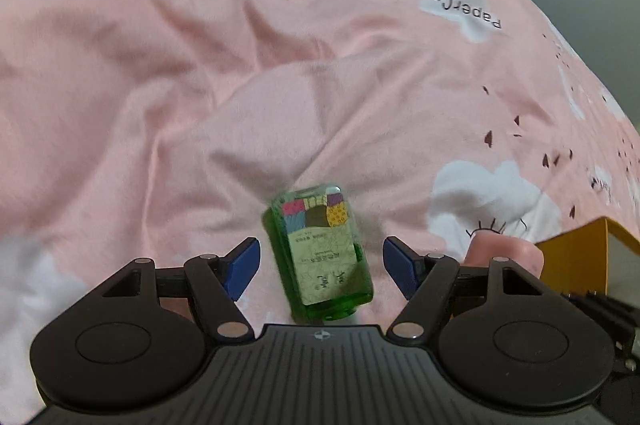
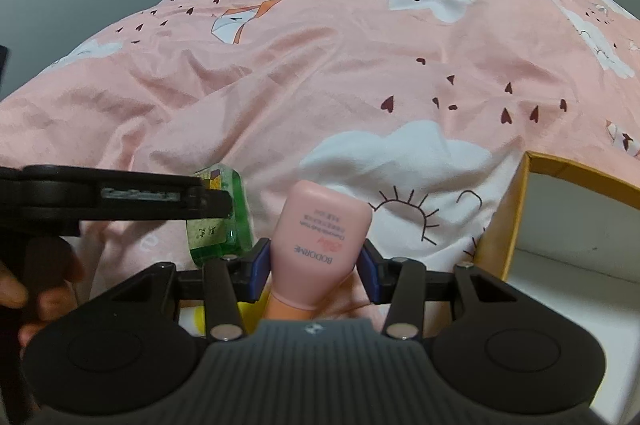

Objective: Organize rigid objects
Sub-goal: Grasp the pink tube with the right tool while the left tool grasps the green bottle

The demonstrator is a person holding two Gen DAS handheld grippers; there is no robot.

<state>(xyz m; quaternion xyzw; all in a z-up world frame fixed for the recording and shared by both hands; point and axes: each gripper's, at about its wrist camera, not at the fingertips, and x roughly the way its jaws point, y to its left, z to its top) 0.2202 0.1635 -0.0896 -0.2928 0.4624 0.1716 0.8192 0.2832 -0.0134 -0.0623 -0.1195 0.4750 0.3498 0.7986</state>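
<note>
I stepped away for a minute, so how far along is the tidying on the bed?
Nothing shows as done: the visible part of the box is bare. In hand: the right gripper clamps the pink tube. Left: the green bottle lies on the quilt between the open left gripper, ungripped.

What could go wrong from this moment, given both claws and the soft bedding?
The left claw straddles the green bottle lying askew on the rumpled pink quilt; closing may twist or push it into the fabric. The right claw pinches the pink tube low down, so it might pivot before reaching the yellow box.
</note>
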